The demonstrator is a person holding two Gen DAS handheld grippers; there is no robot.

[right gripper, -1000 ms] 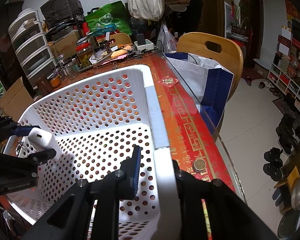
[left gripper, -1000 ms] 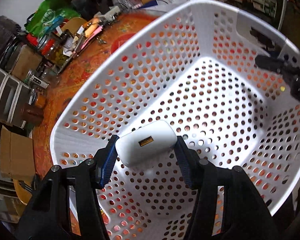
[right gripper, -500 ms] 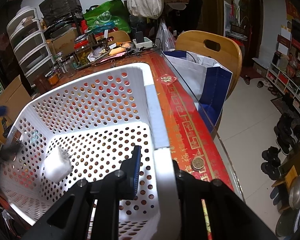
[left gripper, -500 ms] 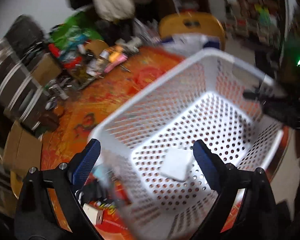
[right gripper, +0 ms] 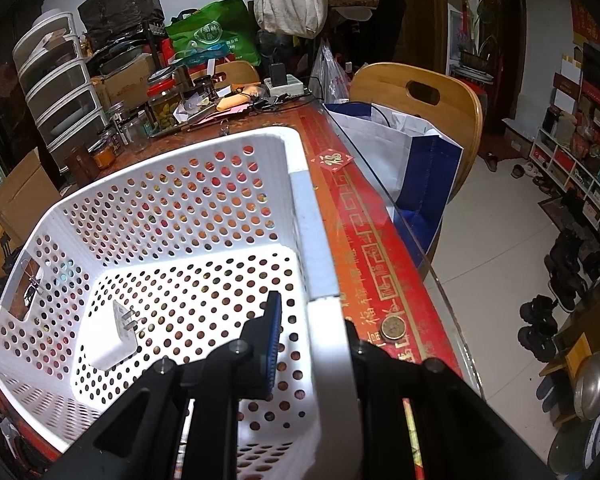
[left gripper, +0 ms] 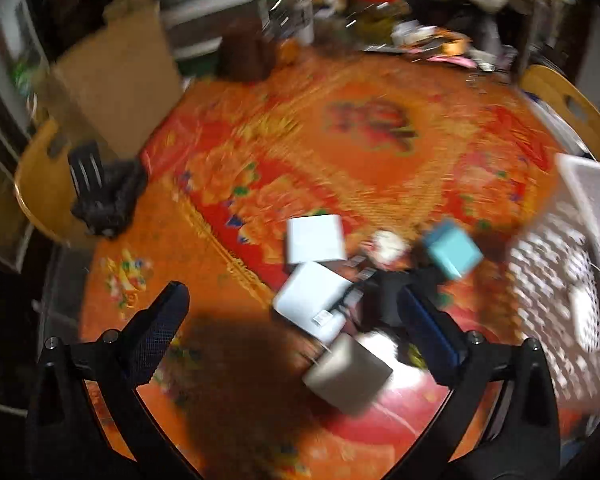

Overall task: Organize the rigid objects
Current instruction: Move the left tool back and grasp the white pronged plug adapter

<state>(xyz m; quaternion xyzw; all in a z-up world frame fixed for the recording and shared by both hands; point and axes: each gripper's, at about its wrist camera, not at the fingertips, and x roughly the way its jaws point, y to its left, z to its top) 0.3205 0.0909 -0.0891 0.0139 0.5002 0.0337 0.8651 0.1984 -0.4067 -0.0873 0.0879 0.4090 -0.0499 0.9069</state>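
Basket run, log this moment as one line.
left tool: opening, empty, over boxes | right tool: shut on basket rim | basket: one charger

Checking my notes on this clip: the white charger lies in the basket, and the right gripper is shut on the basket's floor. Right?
Not quite. The right gripper is shut on the basket's rim, not its floor, as the right wrist view shows. The white charger does lie in the basket.

White tiled floor [right gripper: 484,248], wooden chair [right gripper: 420,92] set by red-clothed table [right gripper: 364,216], plastic drawer unit [right gripper: 56,92] against wall, shoes [right gripper: 540,320] lined along floor.
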